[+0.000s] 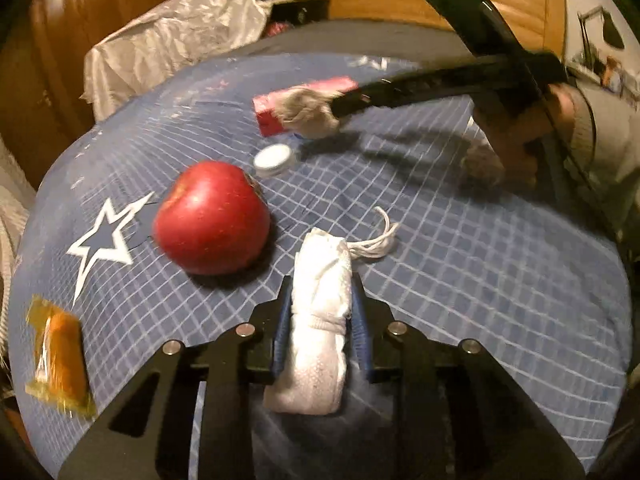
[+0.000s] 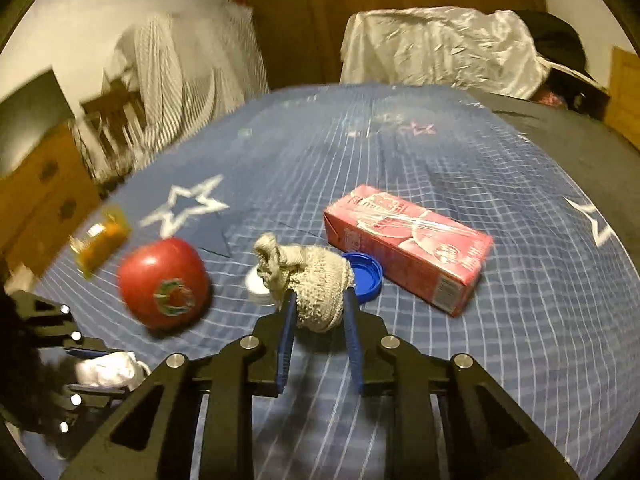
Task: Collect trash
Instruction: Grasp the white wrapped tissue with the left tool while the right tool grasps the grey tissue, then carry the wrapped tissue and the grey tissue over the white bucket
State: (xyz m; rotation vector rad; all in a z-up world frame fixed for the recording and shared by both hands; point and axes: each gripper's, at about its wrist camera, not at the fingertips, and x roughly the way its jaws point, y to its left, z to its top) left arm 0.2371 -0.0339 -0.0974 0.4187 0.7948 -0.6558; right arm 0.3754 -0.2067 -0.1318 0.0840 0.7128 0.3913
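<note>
Grippers angled down over blue grid-patterned cloth (image 1: 460,280). Left gripper (image 1: 322,296) clenched on soft white rolled sock (image 1: 320,332), just right of glossy red round apple (image 1: 212,218). Right gripper (image 2: 320,300) clenched on grey knitted bundle (image 2: 316,284), beyond apple.

Apple (image 1: 212,218) + carton (image 2: 408,248) crowd centre; cloth (image 1: 500,280) free to the right

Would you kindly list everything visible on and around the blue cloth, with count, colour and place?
apple: 1, red, beside star print
carton: 1, pink, lying flat
white cap: 1, near apple
blue cap: 1, beside carton
orange packet: 1, cloth edge
white sock: 1, in left gripper
grey sock: 1, in right gripper
cloth: 1, blue, gridded
plastic sheet: 1, white, behind
left gripper: shut
right gripper: shut
</note>
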